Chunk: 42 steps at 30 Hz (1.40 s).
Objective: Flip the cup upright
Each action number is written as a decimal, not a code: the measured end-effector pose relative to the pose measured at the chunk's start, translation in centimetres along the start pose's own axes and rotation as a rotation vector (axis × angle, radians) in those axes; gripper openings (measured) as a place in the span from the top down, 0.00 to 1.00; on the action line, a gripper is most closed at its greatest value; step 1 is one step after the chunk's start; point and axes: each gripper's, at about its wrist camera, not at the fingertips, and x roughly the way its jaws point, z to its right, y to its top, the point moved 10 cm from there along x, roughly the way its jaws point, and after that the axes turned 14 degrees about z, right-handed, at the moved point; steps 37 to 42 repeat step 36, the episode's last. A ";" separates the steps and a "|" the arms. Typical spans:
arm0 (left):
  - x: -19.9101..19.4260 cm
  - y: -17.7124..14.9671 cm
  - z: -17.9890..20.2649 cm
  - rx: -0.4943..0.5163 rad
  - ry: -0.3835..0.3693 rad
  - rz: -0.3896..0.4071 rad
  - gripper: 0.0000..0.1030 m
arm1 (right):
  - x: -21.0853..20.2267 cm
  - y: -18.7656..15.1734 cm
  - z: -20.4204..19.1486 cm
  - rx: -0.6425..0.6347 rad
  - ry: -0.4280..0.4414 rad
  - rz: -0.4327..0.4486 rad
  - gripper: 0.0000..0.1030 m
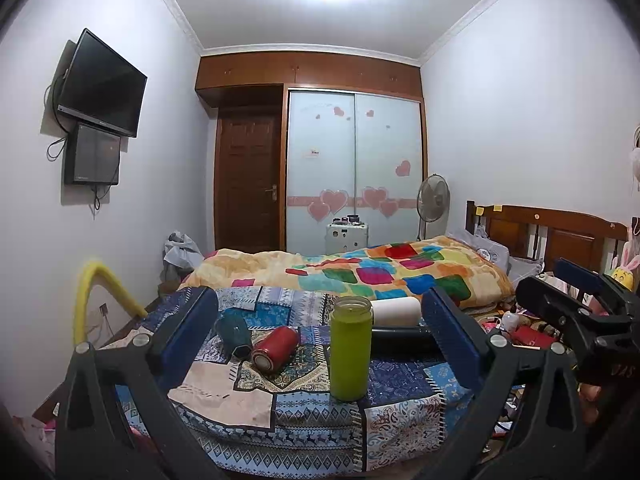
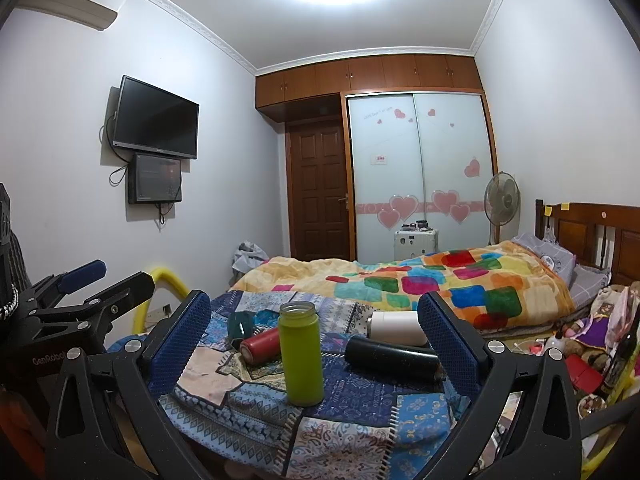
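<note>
Fingers on both grippers are being held spread wide with nothing between them, so the left gripper (image 1: pixel 320 344) and right gripper (image 2: pixel 316 340) are basically being parked in front of the patchwork-covered table (image 2: pixel 360 412), probably to keep every flask framed while one is being picked. The green flask (image 2: pixel 301 354) is already being left standing upright, mouth up, in the middle. The rest are being left on their sides: the red flask (image 2: pixel 260 346) and teal cup (image 2: pixel 240 324) toward the left, the black flask (image 2: pixel 394 358) and white flask (image 2: pixel 396 326) toward the right. So a lying one is likely being lined up next. Much of the black one is being blocked by the green flask and a finger in the left view, and the teal cup's shape is being half hidden by the red one.
</note>
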 end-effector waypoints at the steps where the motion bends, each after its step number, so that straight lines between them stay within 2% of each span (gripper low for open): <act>1: 0.0 0.1 0.0 0.000 0.000 0.000 0.00 | 0.0 0.0 0.0 0.001 0.000 0.000 0.00; 42: 0.5 -0.5 0.5 -0.009 -0.028 -0.032 0.00 | -0.2 0.0 0.3 0.004 -0.009 -0.006 0.00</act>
